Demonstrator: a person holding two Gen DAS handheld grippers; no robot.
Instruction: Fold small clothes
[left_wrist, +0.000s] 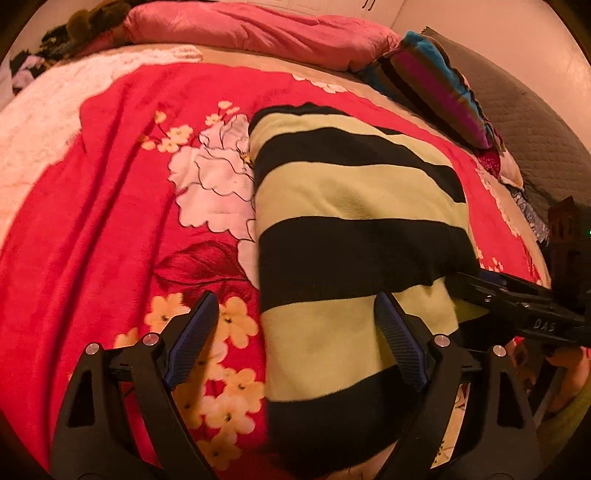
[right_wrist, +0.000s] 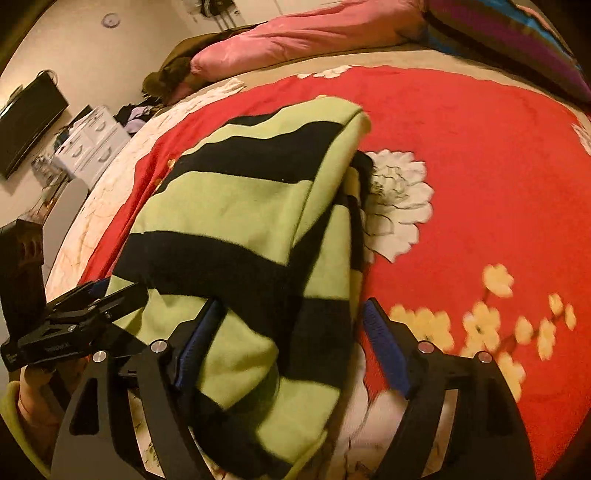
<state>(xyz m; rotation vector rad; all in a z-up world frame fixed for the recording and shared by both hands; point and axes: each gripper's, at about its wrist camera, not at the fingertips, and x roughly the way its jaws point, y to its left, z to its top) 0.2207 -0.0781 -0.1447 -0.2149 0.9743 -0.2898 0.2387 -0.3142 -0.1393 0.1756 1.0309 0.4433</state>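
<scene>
A bed (left_wrist: 44, 122) under a red floral blanket (left_wrist: 122, 177), with a pink pillow (left_wrist: 258, 33) and a striped cushion (left_wrist: 439, 88). Pale walls (right_wrist: 122, 55) hold a dark television (right_wrist: 31, 122); white drawers (right_wrist: 92, 144) beside. Warm, dim light.

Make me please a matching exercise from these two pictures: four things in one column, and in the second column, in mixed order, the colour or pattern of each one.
Things:
1. folded garment
2. blanket
3. long pillow
4. gripper pads

Colours or patterns:
A. plain pink
B. dark blue, textured
C. light green and black in broad stripes
D. red with white and yellow flowers

Right pairs: 1-C, 2-D, 3-A, 4-B
</scene>
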